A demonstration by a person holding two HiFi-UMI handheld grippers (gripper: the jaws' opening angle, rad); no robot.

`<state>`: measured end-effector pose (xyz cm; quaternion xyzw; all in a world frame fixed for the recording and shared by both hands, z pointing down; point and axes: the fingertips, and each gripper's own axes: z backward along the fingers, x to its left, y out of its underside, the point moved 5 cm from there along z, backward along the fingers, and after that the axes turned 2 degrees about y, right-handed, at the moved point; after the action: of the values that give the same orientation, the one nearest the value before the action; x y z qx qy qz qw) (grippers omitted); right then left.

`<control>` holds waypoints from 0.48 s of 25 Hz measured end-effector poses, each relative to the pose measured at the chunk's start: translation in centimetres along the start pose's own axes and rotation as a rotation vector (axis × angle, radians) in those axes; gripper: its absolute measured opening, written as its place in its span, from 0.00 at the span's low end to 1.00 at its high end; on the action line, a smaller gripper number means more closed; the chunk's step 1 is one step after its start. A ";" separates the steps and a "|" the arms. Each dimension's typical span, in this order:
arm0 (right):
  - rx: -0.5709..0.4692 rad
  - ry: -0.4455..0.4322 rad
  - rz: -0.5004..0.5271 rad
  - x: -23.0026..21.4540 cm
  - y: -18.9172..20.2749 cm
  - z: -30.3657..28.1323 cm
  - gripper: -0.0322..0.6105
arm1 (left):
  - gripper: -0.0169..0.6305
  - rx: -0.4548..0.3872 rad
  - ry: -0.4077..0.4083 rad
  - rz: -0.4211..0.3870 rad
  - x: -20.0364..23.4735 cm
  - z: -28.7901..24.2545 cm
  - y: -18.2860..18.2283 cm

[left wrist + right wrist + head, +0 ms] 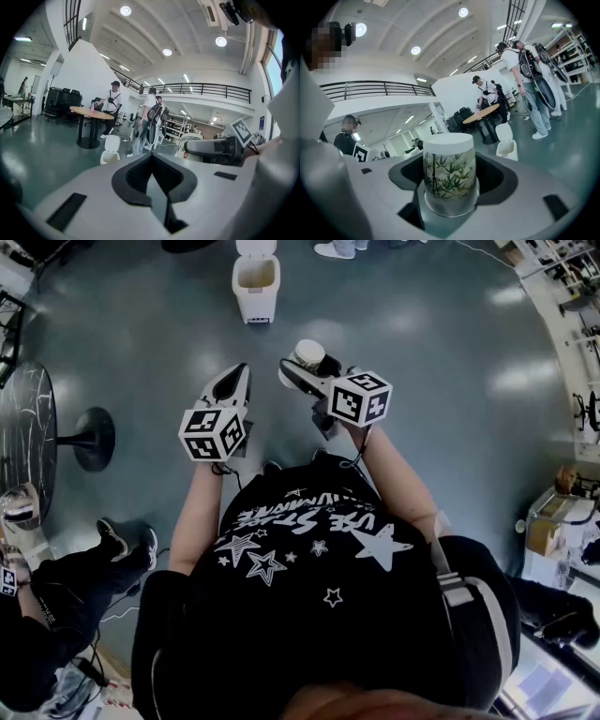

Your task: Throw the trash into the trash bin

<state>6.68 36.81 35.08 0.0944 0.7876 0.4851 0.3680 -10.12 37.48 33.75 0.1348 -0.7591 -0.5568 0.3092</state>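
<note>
A paper cup with a white lid and green bamboo print stands between the jaws of my right gripper, which is shut on its sides. In the head view the cup is carried above the floor by my right gripper. My left gripper is beside it on the left, jaws together and nothing in them; its own view shows the left gripper meeting in a closed V. A white trash bin with its lid up stands on the floor ahead, some way beyond both grippers, also seen as the bin and the bin.
A dark round table on a pedestal base stands at the left, with a seated person's legs below it. People stand near a wooden round table behind the bin. Boxes are at the right.
</note>
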 end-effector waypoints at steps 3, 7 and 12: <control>-0.010 0.019 -0.021 0.3 0.4 -0.1 0.55 | 0.04 0.008 -0.009 -0.023 0.7 0.8 0.2; -0.010 0.038 -0.031 0.5 0.5 -0.2 0.55 | 0.04 0.013 -0.008 -0.088 0.8 1.2 -0.3; -0.005 0.040 -0.035 0.0 -0.2 -0.7 0.55 | 0.04 -0.016 -0.034 -0.037 1.4 1.2 -0.7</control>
<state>6.22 36.18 35.05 0.0701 0.7951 0.4825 0.3607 -12.07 37.32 33.30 0.1369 -0.7572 -0.5707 0.2869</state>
